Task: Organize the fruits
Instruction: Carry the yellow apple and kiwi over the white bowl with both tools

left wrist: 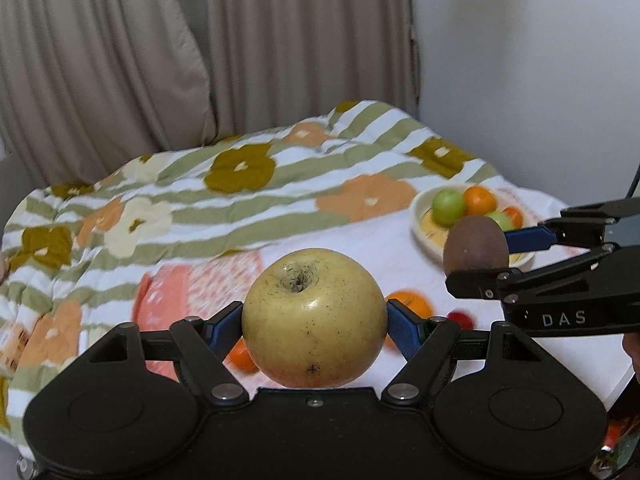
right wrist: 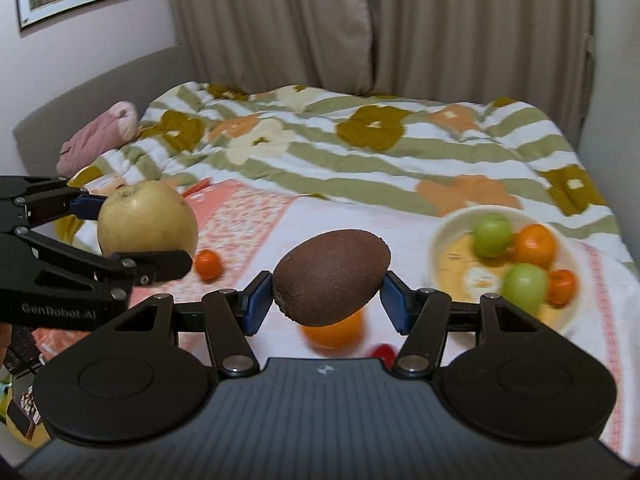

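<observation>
Above the flowered bedspread (left wrist: 240,196), the left gripper (left wrist: 314,322) clamps a yellow apple (left wrist: 314,316) and the right gripper (right wrist: 328,294) a kiwi (right wrist: 332,276), the fruit bowl (right wrist: 440,240) far right.

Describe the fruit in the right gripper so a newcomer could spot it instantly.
Start at the floral bedspread, then come forward from the cream bowl of green and orange fruit. The right gripper holds a kiwi above the bed in its jaws: brown, fuzzy and egg-shaped, unlike its smooth, bright neighbours.

Glossy smooth apple (left wrist: 314,316), matt fuzzy kiwi (right wrist: 332,278), soft cloth bedspread (right wrist: 400,160).
</observation>
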The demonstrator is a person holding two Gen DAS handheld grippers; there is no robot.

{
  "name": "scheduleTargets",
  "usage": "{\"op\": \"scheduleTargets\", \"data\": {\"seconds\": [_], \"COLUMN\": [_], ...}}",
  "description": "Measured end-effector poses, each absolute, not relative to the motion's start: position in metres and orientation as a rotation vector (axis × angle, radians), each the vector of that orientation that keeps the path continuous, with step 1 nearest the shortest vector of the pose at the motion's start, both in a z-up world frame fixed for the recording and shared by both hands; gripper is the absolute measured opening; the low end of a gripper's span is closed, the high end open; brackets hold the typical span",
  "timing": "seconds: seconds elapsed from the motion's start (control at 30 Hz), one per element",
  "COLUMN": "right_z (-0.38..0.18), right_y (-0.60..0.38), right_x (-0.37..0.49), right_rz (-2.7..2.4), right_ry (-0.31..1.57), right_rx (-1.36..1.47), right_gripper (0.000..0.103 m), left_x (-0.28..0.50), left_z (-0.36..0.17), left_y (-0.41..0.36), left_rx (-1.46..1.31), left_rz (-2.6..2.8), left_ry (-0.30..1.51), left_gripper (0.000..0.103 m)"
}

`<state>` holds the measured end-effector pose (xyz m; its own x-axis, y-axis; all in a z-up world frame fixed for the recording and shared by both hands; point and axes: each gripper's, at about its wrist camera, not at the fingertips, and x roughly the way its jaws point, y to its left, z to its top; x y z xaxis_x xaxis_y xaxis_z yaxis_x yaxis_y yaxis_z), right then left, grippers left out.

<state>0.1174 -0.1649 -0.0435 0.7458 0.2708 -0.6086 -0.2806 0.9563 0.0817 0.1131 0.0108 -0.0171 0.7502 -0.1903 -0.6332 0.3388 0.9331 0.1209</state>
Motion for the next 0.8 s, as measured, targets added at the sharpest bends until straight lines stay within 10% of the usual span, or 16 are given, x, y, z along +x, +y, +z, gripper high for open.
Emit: {"op": "scheduleTargets", "data": {"seconds": [0.8], "right_z": [-0.088], "right_y": [-0.351], "right_x": [0.177], "right_rz": [0.169], "right_ry": [0.754], "right_rx": [0.037], "right_gripper": [0.073], "left_x": [0.213], "left_z": [-0.061], "left_y": [-0.164], "left_rx": [0.273], "left_rz": [-0.423], "left_ry": [0.739], "left_gripper": [0.079]}}
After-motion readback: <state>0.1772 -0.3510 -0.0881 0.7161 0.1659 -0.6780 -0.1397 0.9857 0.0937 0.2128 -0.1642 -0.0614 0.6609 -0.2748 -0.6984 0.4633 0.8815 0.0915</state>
